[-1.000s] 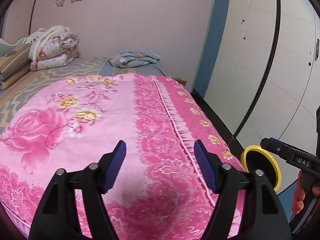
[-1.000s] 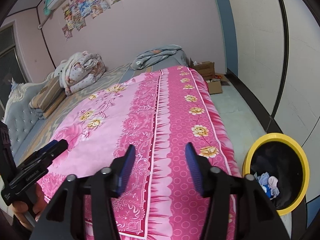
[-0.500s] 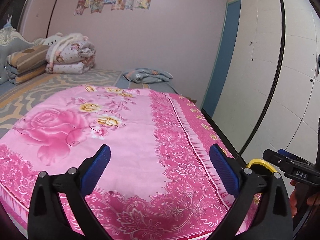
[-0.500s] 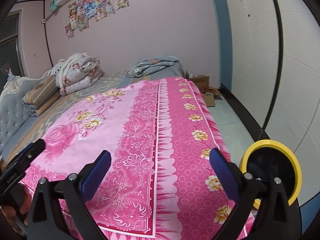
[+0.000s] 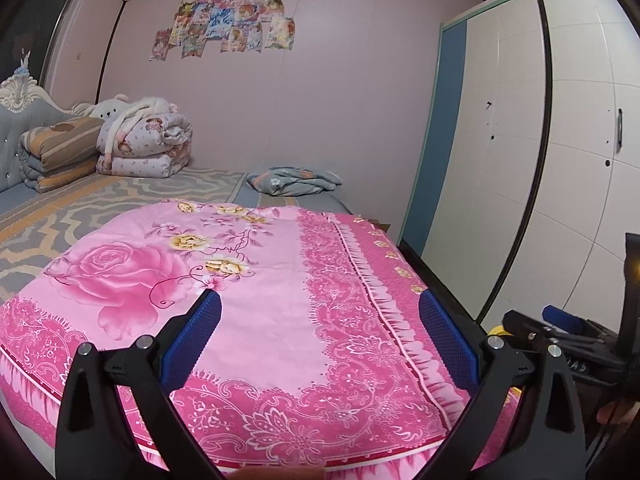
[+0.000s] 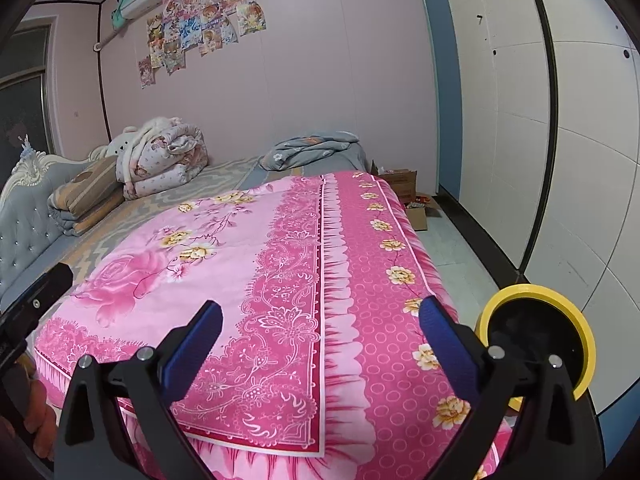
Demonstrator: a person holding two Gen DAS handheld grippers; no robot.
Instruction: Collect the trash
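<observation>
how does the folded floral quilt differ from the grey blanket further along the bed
The folded floral quilt is pale with small pink prints and stacked in a tall, thick bundle; the grey blanket is blue-grey with a few larger flowers and lies in a low, loose heap. The quilt sits beside the striped bedding at the headboard end; the blanket lies alone by the bed's aisle-side edge. Both lie beyond the pink bedspread.

A pink floral bedspread (image 5: 256, 300) is spread across the bed. 2 folded quilts (image 5: 144, 144) are stacked against the headboard (image 6: 24, 216). Posters (image 6: 200, 24) are stuck on the wall; cardboard boxes (image 6: 404, 188) are left on the floor.
</observation>
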